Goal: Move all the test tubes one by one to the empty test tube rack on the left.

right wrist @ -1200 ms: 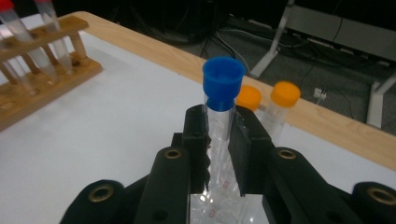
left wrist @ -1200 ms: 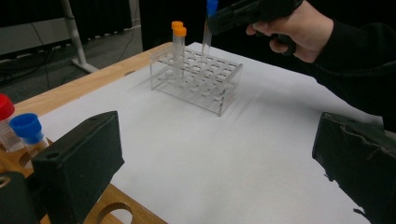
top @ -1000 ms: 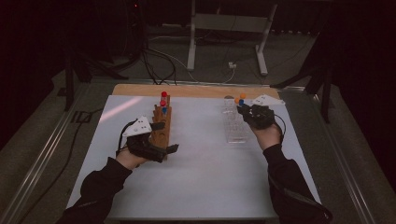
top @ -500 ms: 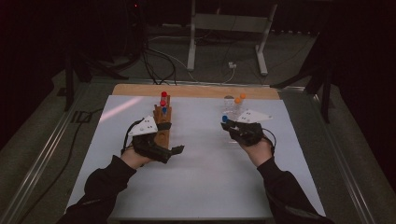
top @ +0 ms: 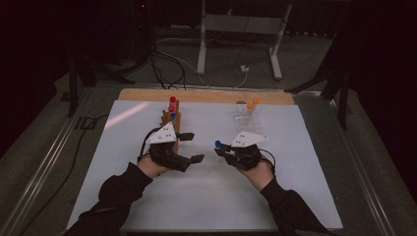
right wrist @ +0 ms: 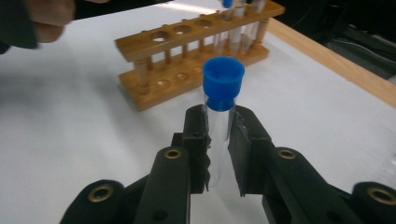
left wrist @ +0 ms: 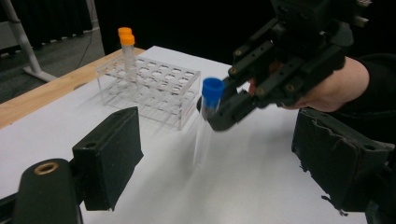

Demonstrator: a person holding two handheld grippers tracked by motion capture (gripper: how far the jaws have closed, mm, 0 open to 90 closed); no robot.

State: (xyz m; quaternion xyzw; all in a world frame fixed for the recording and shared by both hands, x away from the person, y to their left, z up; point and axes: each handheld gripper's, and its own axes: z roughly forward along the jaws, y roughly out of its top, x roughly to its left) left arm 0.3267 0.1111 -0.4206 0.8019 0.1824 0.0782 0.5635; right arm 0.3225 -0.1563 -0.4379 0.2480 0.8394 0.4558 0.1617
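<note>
My right gripper (right wrist: 219, 144) is shut on a clear test tube with a blue cap (right wrist: 223, 84), held upright above the white table. In the high view the tube (top: 218, 144) sits mid-table between both hands. My left gripper (left wrist: 219, 163) stands open facing the tube (left wrist: 205, 126); its jaws have just been closing, with nothing pressed between the pads. The tube hangs a short way ahead of them. A wooden rack (top: 172, 118) with red- and blue-capped tubes stands just behind the left gripper (top: 194, 147). The right gripper (top: 221, 148) points left.
A clear plastic rack (top: 246, 118) holding two orange-capped tubes (left wrist: 127, 39) stands at the back right. A wooden strip (top: 206, 96) edges the table's far side. Metal stand legs and cables lie on the floor beyond.
The right gripper has carried the blue-capped tube from the clear rack leftward and nearer the person, to mid-table. The left gripper has shifted slightly right toward it.
</note>
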